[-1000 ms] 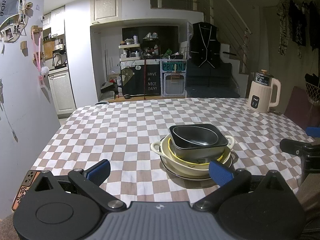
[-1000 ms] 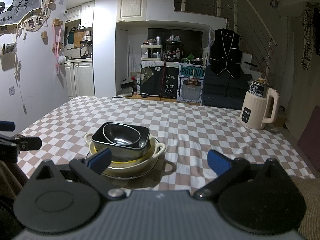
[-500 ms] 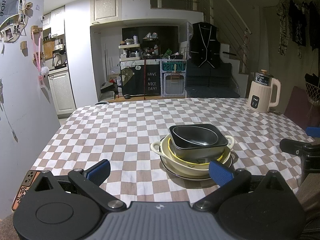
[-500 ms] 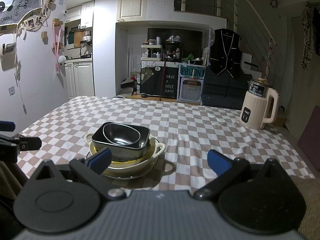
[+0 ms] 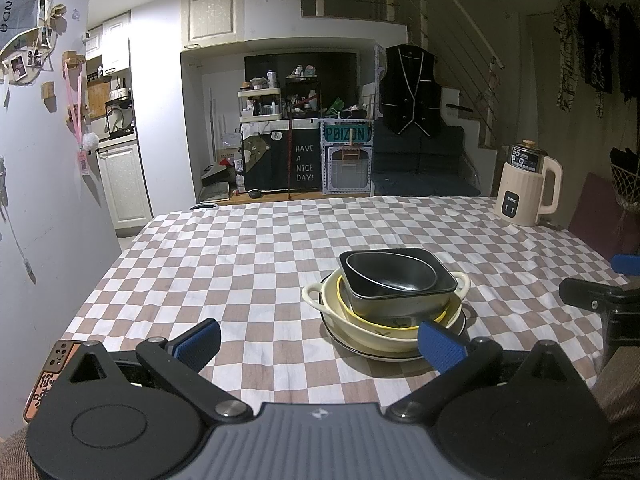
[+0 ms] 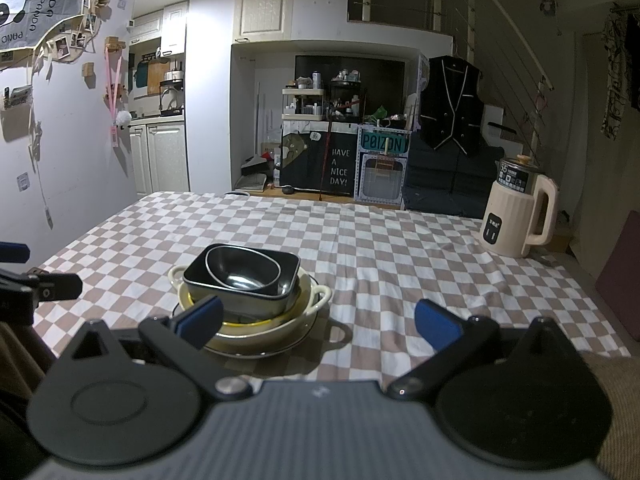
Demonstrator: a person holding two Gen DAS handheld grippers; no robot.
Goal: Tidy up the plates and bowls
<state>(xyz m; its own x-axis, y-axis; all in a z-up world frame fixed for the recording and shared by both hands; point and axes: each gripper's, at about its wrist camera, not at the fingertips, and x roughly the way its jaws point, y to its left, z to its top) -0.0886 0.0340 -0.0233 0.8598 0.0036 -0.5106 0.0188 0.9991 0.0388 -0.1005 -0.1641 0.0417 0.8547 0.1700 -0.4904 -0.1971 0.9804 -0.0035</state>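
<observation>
One stack of dishes stands on the checkered table. A small dark oval bowl (image 5: 390, 276) sits in a dark square bowl (image 5: 424, 292), inside a yellow bowl (image 5: 384, 322), inside a cream two-handled bowl (image 5: 320, 294), on a dark-rimmed plate (image 5: 344, 342). The stack also shows in the right wrist view (image 6: 244, 280). My left gripper (image 5: 320, 344) is open and empty, just short of the stack and to its left. My right gripper (image 6: 318, 320) is open and empty, near the stack's right side.
A cream electric kettle (image 5: 528, 188) stands at the table's far right, also in the right wrist view (image 6: 520, 216). A phone (image 5: 50, 376) lies at the near left edge. The checkered tablecloth (image 5: 240, 256) covers the table. A dark red chair back (image 5: 596, 216) stands at the right.
</observation>
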